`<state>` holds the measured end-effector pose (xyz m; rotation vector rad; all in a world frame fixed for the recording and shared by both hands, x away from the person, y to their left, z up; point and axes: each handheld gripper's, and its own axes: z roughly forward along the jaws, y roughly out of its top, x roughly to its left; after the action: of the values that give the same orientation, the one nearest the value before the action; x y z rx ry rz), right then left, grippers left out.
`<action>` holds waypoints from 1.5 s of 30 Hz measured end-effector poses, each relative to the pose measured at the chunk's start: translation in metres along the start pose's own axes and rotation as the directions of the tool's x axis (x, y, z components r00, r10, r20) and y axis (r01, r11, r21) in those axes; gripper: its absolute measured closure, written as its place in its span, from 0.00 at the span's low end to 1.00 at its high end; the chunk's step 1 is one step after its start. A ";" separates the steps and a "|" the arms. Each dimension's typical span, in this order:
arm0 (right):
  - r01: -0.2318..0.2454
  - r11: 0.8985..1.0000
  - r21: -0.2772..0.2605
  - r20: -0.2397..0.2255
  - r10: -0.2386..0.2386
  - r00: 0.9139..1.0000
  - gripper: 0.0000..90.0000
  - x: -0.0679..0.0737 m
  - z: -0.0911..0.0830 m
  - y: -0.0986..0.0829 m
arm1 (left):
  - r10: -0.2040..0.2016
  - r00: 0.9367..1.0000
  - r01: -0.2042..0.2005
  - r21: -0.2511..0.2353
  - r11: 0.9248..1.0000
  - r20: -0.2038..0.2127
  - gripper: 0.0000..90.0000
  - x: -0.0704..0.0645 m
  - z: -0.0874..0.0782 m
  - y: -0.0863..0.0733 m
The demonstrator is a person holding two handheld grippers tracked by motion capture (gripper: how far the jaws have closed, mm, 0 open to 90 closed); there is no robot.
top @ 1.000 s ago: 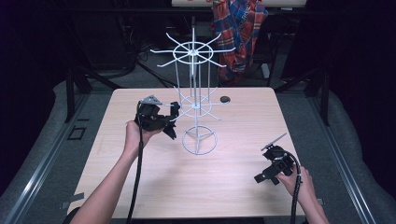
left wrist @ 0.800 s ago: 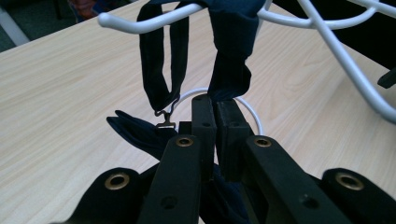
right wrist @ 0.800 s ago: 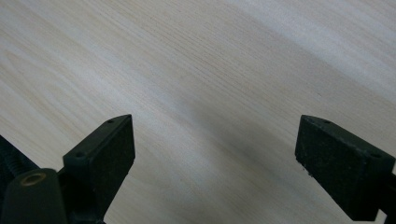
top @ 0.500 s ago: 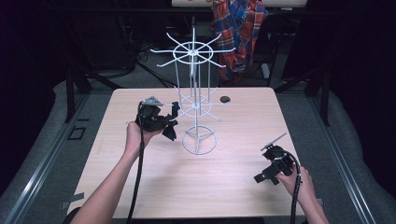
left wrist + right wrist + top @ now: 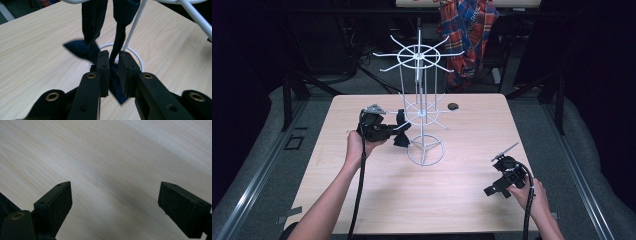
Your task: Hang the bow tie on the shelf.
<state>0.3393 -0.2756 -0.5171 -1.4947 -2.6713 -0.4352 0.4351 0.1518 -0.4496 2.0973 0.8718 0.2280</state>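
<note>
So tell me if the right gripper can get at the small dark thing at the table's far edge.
Probably yes: the right gripper, jaws open and empty, has bare table up to the small dark thing; the wire rack stands to the left.

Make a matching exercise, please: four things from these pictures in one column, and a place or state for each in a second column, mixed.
Things:
1. left tongs
2. right tongs
3. wire rack
4. small dark disc

Places or states:
a. stands upright in the middle of the table
b. open wide over bare wood
c. lies on the table behind the rack
d. shut on a dark cloth strip that hangs from the rack

Pairs: 1-d, 2-b, 3-a, 4-c
</note>
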 end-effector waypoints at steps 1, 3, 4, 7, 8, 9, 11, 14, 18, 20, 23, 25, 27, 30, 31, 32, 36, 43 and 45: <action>0.001 1.000 0.000 0.000 -0.001 1.000 0.13 0.000 0.000 0.000 | 0.000 1.000 0.000 0.001 1.000 0.001 0.84 0.000 0.000 0.000; -0.020 0.999 -0.026 0.001 0.020 1.000 0.13 0.002 0.001 -0.001 | 0.003 1.000 -0.003 -0.002 1.000 -0.012 0.80 0.000 -0.001 0.000; -0.021 1.000 -0.024 0.002 0.021 1.000 0.13 0.002 0.001 -0.001 | 0.000 1.000 0.000 -0.001 1.000 -0.011 0.78 0.000 -0.002 0.000; -0.021 1.000 -0.023 0.002 0.021 1.000 0.13 0.002 0.001 -0.001 | -0.001 1.000 0.001 0.008 1.000 -0.023 0.74 0.000 -0.005 0.000; -0.015 1.000 -0.019 -0.002 0.015 1.000 0.13 0.001 0.000 -0.001 | -0.002 1.000 0.002 0.012 1.000 -0.026 0.72 0.000 -0.007 0.000; -0.003 1.000 -0.008 0.000 0.003 1.000 0.13 0.001 -0.001 0.000 | -0.001 0.999 0.002 0.021 1.000 -0.035 0.68 0.000 -0.008 0.000; 0.008 1.000 -0.004 0.000 -0.008 1.000 0.13 0.000 -0.002 0.000 | 0.000 0.999 0.001 0.026 1.000 -0.049 0.66 -0.001 -0.011 -0.001; 0.002 1.000 -0.002 0.008 -0.002 1.000 0.13 -0.001 -0.002 0.000 | 0.001 0.997 0.002 0.041 0.999 -0.076 0.58 -0.002 -0.015 -0.001; -0.004 1.000 -0.007 0.008 0.004 1.000 0.13 0.000 -0.003 -0.001 | -0.002 0.996 0.007 0.051 0.999 -0.092 0.45 -0.004 -0.023 -0.002; -0.012 1.000 -0.014 0.004 0.012 1.000 0.13 0.000 -0.002 -0.001 | -0.005 0.995 0.011 0.053 0.999 -0.098 0.38 -0.005 -0.028 -0.002; -0.004 1.000 -0.006 0.007 0.004 1.000 0.13 0.000 -0.002 -0.001 | 0.002 0.994 0.005 0.066 0.998 -0.109 0.31 -0.007 -0.035 -0.003; 0.002 1.000 -0.006 0.008 -0.002 1.000 0.13 0.000 -0.002 0.000 | 0.004 0.993 0.005 0.070 0.998 -0.117 0.27 -0.009 -0.040 -0.004; 0.003 1.000 -0.005 0.010 -0.003 1.000 0.13 0.000 -0.003 0.000 | 0.011 0.993 -0.002 0.076 0.997 -0.121 0.25 -0.011 -0.046 -0.004; -0.005 1.000 -0.018 0.006 0.006 1.000 0.13 0.000 -0.002 -0.001 | 0.027 0.990 -0.016 0.082 0.997 -0.136 0.22 -0.017 -0.053 -0.006; -0.008 1.000 -0.021 0.004 0.008 1.000 0.13 0.000 -0.002 -0.001 | 0.035 0.989 -0.023 0.089 0.996 -0.140 0.21 -0.019 -0.055 -0.007; -0.008 1.000 -0.021 0.004 0.008 1.000 0.13 0.000 -0.002 -0.001 | 0.043 0.989 -0.029 0.096 0.995 -0.142 0.20 -0.021 -0.057 -0.008; -0.007 1.000 -0.018 0.005 0.007 1.000 0.13 0.000 -0.002 -0.001 | 0.058 0.987 -0.042 0.106 0.994 -0.150 0.18 -0.030 -0.065 -0.016; -0.011 1.000 -0.023 -0.006 0.011 1.000 0.13 0.001 -0.002 -0.001 | 0.058 0.984 -0.033 0.145 0.989 -0.170 0.16 -0.038 -0.074 -0.035; -0.011 1.000 -0.022 -0.006 0.010 1.000 0.13 0.001 -0.002 -0.001 | 0.054 0.983 -0.028 0.153 0.988 -0.173 0.14 -0.040 -0.076 -0.041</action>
<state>0.3374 -0.2758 -0.5151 -1.5101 -2.6616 -0.4692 0.3517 0.1903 -0.4270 2.2627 0.9771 0.3864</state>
